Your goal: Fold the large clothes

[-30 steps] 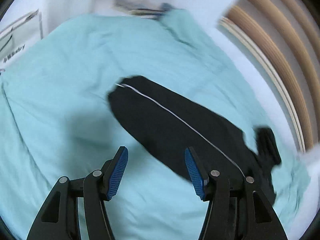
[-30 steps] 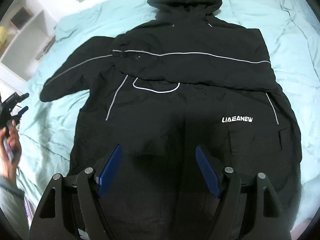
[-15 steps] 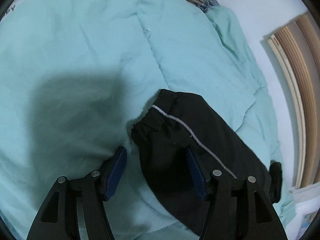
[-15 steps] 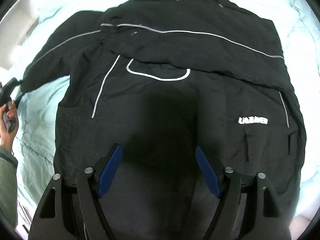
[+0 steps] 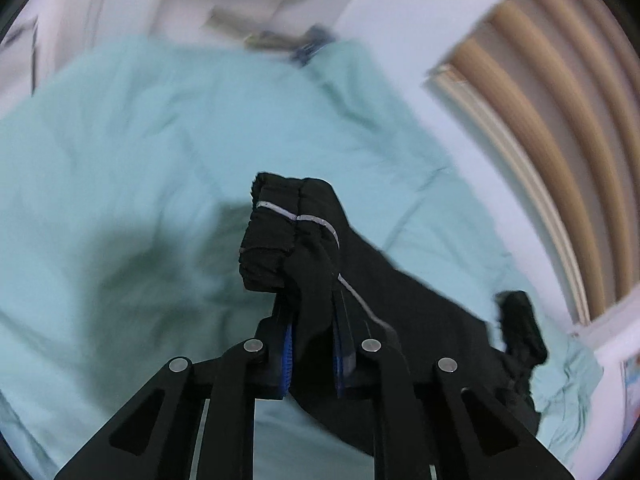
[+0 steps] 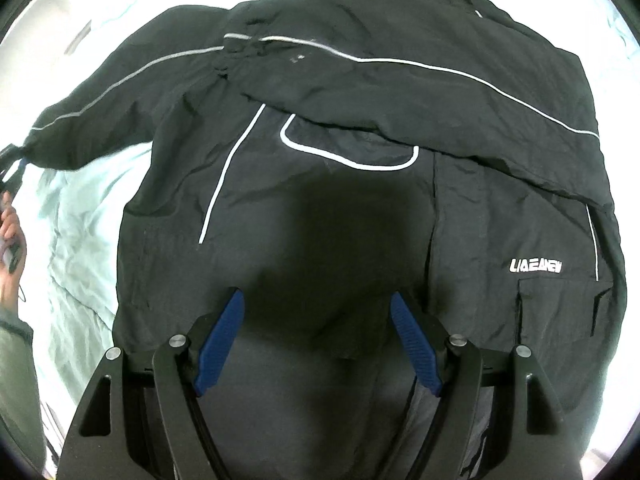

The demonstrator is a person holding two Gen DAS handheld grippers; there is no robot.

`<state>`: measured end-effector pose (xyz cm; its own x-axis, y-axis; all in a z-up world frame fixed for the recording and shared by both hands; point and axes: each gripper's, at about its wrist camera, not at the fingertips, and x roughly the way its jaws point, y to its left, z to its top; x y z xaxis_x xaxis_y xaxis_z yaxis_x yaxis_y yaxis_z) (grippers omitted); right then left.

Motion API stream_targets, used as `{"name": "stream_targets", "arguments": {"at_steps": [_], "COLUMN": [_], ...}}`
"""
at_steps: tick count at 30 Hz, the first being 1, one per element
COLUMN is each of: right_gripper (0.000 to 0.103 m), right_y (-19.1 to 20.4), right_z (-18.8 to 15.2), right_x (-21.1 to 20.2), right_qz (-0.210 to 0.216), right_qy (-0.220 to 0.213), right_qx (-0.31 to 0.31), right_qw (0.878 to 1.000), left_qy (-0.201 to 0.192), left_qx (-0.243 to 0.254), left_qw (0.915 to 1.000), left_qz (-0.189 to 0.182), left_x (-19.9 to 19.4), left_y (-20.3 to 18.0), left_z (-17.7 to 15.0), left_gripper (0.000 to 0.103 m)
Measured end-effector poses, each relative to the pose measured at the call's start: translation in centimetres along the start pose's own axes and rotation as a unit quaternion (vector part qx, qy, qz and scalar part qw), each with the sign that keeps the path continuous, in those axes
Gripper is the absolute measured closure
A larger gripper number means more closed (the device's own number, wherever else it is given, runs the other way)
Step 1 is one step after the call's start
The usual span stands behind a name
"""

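A large black hooded jacket (image 6: 360,208) with white piping lies front-up on a light teal bed cover. One sleeve (image 6: 420,92) lies folded across its chest. The other sleeve (image 6: 120,96) stretches out to the left. My left gripper (image 5: 312,344) is shut on that sleeve's cuff (image 5: 280,232) and holds it lifted above the bed; it shows small at the left edge of the right wrist view (image 6: 12,164). My right gripper (image 6: 316,332) is open and empty, hovering low over the jacket's lower front.
The teal bed cover (image 5: 120,152) spreads to the left and far side. A white wall and a wooden slatted frame (image 5: 560,128) stand at the right. A shelf with items (image 5: 280,40) sits beyond the bed. The person's hand (image 6: 10,240) shows at the left.
My left gripper has closed on the sleeve cuff and lifted it off the bed. My right gripper has come lower and closer over the jacket, still open.
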<state>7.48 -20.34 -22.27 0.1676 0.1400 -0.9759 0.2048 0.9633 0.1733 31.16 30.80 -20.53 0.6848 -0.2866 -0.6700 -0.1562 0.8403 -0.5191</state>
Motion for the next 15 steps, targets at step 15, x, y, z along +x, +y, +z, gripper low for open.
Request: {"name": "stream_targets", "arguments": {"at_steps": [15], "right_gripper": [0.025], "right_y": [-4.3], "right_z": [0.1], "right_x": [-2.7], "right_qz": [0.042], "right_qy": [-0.036], "right_qx": [0.034], "right_qw": [0.998], "left_qy": [0.030], "left_qx": [0.270], "left_qw": [0.9470], "left_qz": [-0.171], "left_x": [-4.5], "left_y": [-28.6], "left_z": [-10.2], "left_gripper": [0.090]}}
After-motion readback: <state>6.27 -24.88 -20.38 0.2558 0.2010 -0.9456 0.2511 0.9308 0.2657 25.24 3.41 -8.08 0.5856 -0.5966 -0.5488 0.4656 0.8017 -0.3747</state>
